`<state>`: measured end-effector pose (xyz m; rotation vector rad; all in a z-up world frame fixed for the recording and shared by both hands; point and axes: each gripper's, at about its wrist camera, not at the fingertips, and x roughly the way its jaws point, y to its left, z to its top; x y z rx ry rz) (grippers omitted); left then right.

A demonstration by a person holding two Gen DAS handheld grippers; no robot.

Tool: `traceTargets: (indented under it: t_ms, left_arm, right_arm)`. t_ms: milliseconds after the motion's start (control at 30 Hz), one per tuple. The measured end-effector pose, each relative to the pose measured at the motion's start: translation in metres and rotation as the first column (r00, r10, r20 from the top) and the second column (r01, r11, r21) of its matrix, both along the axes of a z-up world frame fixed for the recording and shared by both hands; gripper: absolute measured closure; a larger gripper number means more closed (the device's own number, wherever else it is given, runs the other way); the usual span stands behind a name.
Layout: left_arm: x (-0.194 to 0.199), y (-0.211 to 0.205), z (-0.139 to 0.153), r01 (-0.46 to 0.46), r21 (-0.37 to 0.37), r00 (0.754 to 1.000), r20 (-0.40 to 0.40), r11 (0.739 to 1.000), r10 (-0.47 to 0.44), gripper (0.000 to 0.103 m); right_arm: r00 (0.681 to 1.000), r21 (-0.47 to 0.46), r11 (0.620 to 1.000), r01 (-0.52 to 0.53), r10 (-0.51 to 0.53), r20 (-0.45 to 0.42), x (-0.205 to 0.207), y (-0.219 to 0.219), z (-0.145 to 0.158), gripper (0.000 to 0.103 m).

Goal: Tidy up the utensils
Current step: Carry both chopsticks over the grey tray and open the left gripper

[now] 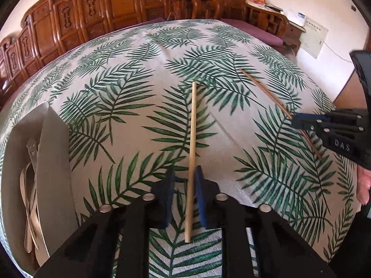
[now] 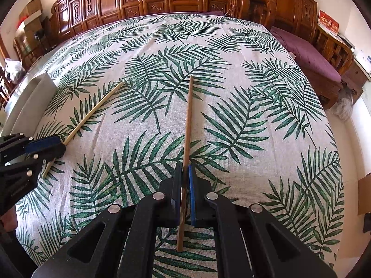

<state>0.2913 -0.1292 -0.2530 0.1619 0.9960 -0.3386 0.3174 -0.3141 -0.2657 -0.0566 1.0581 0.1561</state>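
While both chopsticks lie on the desk [image 2: 255, 69], step in hand is pickup: right gripper [image 2: 184, 173] fingers clamped on dark chopstick [image 2: 187, 125]; left gripper [image 1: 184, 176] fingers part-open astride pale chopstick [image 1: 192, 127] — right pad touching. Next, by my read: close left, lift both, carry to tray [image 1: 54, 143] w/ spoons [image 1: 29, 185] at desk's left edge.

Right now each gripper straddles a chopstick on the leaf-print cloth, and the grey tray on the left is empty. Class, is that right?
Not quite: the grey tray is not empty. The left wrist view shows utensils lying in it. The rest holds.
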Motion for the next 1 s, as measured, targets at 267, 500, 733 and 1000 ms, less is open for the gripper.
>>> traceTargets:
  t_ms: [267,500,733,1000]
  left_arm:
    - [-0.004,0.010,0.008,-0.007,-0.018,1.000,0.004,1.000,0.007,0.099]
    - [-0.017,0.022,0.034,-0.009,-0.044,0.999,0.039,0.999,0.010,0.099]
    - [-0.026,0.042,0.061,-0.029,-0.071,0.996,0.081,0.997,0.035,0.099]
    - [-0.036,0.076,0.079,-0.075,-0.086,0.991,0.108,0.993,0.084,0.099]
  right_arm:
    - [1.000,0.020,1.000,-0.012,0.012,0.000,-0.001,0.000,0.002,0.097]
    - [0.998,0.048,0.998,-0.047,0.045,0.037,-0.009,0.015,0.015,0.097]
    - [0.993,0.069,0.993,-0.099,0.093,0.075,-0.018,0.035,0.029,0.097]
    - [0.977,0.086,0.980,-0.177,0.165,0.132,-0.031,0.067,0.052,0.097]
